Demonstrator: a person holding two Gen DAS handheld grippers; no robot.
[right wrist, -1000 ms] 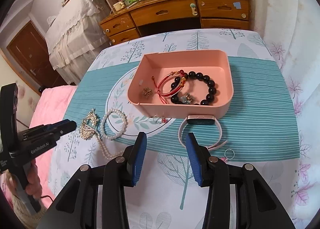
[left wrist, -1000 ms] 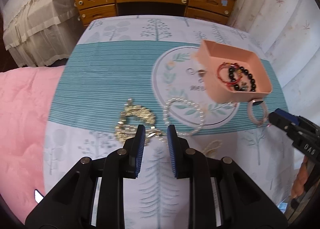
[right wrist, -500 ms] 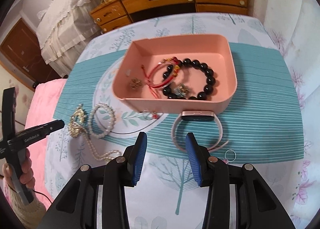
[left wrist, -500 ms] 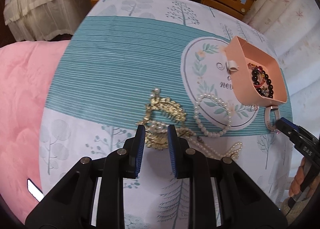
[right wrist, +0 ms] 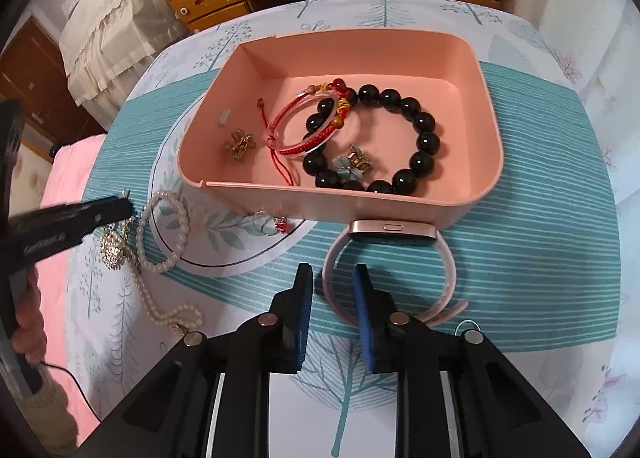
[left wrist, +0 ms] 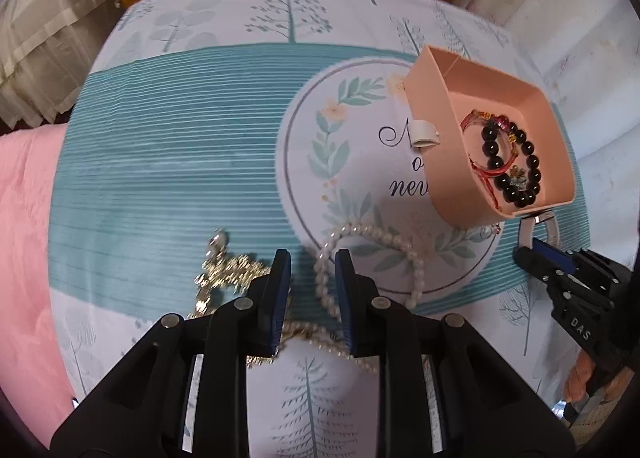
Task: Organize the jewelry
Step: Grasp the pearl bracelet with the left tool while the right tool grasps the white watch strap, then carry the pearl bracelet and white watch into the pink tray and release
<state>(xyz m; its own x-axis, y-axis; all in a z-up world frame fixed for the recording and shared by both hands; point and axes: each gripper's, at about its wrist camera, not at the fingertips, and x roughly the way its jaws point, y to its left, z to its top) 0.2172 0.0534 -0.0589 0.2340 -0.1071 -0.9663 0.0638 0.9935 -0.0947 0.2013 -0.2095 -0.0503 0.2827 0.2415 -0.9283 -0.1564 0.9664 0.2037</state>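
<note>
With jaws apart, the left gripper (left wrist: 309, 290) hovers over the pearl necklace (left wrist: 372, 242) and the right gripper (right wrist: 331, 310) over the pink smartwatch (right wrist: 390, 254), both lying outside the pink tray (right wrist: 486, 105), so each likely must descend and clamp next

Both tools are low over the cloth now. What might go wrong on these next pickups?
1. The pearl strand and gold chain overlap near the open left tool; grabbing one could drag the other along.
2. The right tool, also open, straddles the pink watch band; the curved strap may slip out.
3. The watch lies close against the pink tray, so lifting could nudge it.
</note>
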